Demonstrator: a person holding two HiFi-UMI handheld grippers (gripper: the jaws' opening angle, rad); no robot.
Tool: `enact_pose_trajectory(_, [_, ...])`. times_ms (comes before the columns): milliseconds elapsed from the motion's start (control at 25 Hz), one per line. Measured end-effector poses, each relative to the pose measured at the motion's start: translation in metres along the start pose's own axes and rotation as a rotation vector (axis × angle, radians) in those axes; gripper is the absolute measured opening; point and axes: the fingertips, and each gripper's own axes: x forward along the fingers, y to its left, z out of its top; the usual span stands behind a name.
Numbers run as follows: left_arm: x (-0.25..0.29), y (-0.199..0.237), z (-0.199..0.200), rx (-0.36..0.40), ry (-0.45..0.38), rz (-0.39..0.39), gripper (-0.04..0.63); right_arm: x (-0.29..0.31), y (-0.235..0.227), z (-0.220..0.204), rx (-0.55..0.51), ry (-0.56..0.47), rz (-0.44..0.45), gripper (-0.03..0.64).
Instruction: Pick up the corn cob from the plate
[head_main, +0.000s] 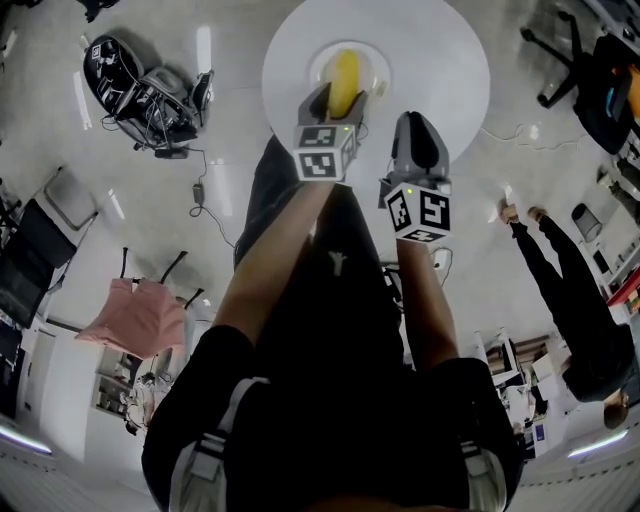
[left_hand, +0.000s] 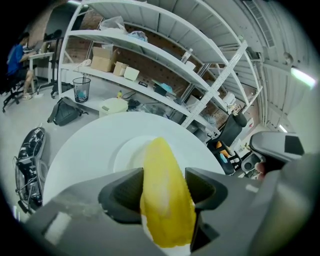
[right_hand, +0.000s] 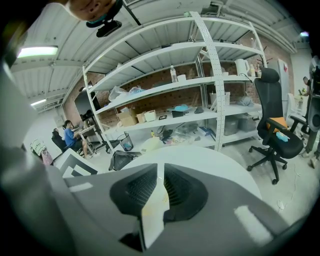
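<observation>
The yellow corn cob (left_hand: 165, 210) lies lengthwise over the white plate (left_hand: 125, 155) on the round table (left_hand: 80, 150). Your left gripper (left_hand: 165, 175) grasps the cob's near end, with both pads touching its sides. Your right gripper (right_hand: 161, 187) is clenched and empty, near the plate's right.

Near end of the corn cob (head_main: 345, 75) behind fingers (head_main: 317, 102) of the left gripper (head_main: 340, 102)
</observation>
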Motion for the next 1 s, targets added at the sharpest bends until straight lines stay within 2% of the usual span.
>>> enact_pose_trajectory(320, [-0.008, -0.001, 0.003, 0.033, -0.027, -0.018, 0.268, -0.003, 0.002, -0.002, -0.001, -0.008, -0.004, 0.049])
enact_pose_trajectory(480, [-0.013, -0.005, 0.013, 0.043, -0.074, -0.026, 0.268, -0.005, 0.001, 0.000, -0.002, -0.014, -0.004, 0.049])
enact_pose_trajectory(760, [-0.032, -0.010, 0.022, 0.054, -0.110, -0.033, 0.265, -0.014, 0.003, 0.005, -0.005, -0.037, -0.003, 0.049])
enact_pose_trajectory(1000, [-0.040, -0.016, 0.022, 0.063, -0.120, -0.046, 0.265, -0.020, 0.006, 0.010, -0.007, -0.058, -0.002, 0.049])
